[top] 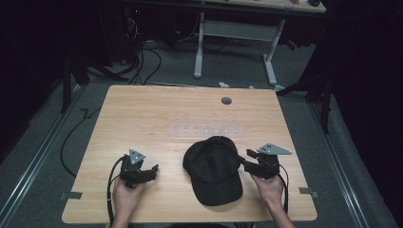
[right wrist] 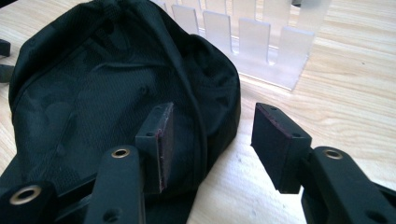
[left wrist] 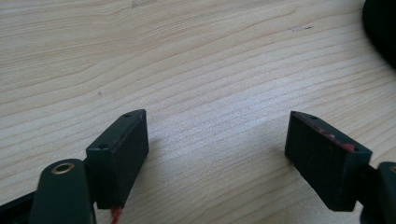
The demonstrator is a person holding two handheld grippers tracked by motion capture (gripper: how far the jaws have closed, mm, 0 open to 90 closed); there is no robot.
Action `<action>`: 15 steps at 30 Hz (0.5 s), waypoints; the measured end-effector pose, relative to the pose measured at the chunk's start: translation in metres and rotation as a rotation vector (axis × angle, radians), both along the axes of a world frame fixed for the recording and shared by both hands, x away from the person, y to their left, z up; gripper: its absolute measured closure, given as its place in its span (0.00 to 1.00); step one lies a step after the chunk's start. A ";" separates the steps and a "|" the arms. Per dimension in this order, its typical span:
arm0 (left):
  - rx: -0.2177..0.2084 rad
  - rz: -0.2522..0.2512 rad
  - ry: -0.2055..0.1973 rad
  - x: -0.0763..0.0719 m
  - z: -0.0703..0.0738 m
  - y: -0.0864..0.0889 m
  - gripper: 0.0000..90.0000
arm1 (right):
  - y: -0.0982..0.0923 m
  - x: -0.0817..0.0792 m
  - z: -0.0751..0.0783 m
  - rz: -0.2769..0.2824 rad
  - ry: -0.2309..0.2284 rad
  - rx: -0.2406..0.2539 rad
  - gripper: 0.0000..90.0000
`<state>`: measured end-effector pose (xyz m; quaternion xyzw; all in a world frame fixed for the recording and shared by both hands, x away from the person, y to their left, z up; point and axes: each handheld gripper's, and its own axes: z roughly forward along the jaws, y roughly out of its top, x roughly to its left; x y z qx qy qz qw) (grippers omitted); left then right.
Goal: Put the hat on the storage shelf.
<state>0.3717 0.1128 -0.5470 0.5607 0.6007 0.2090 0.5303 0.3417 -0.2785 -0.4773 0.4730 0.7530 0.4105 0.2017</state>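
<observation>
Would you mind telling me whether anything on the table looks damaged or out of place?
Nothing looks spilled or broken. The black cap lies on the table, its crown slumped and creased. One pad of the left gripper shows a frayed red edge.

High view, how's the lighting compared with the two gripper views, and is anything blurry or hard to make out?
High view: dim, dark surroundings, the light wooden table lit, the black fabric cap reads as a dark mass with little detail. Left gripper view: bright, even, wood grain sharp. Right gripper view: bright, cap weave visible, the clear plastic slotted rack looks washed out, near parts of the gripper soft.
</observation>
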 end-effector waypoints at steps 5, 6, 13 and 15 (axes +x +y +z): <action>-0.001 0.000 0.000 0.000 0.000 0.000 0.24 | 0.006 0.009 0.000 0.016 0.011 0.011 0.58; -0.002 0.000 0.000 0.000 0.000 0.000 0.24 | 0.007 0.010 0.000 0.016 0.018 0.009 0.59; -0.008 0.001 0.001 0.000 0.000 0.001 0.24 | 0.016 0.021 0.000 0.043 0.039 0.006 0.62; -0.008 0.001 0.001 0.000 0.000 0.001 0.24 | 0.018 0.023 0.000 0.047 0.048 0.004 0.63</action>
